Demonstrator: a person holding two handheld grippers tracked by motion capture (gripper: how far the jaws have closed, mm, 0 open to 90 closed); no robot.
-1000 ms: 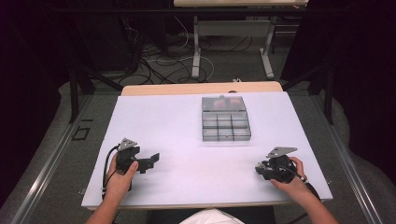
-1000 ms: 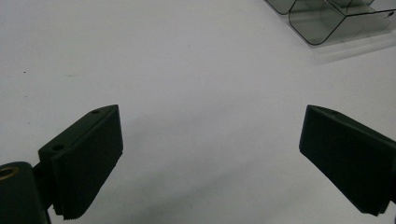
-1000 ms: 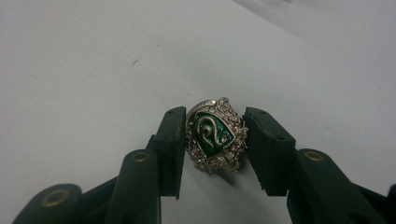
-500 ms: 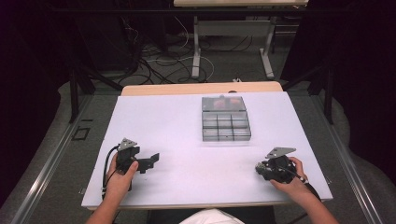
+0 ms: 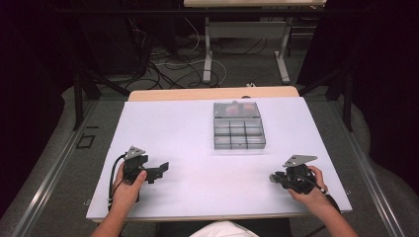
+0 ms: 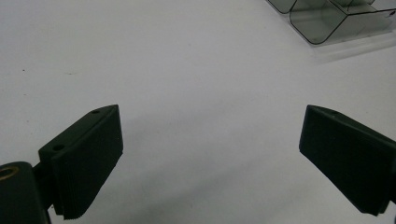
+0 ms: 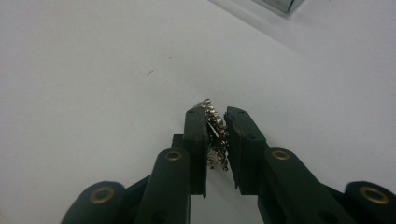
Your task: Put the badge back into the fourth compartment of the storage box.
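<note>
Item: small silvery beaded trinket (image 7: 216, 135), pinched between the pads of my right gripper (image 7: 216, 140), whose jaws have just been closing on it, low over the white table (image 5: 197, 143) near its right front. My left gripper (image 6: 210, 158): jaws wide, nothing between them. Clear compartment box (image 5: 238, 129): well apart, mid-table.
</note>
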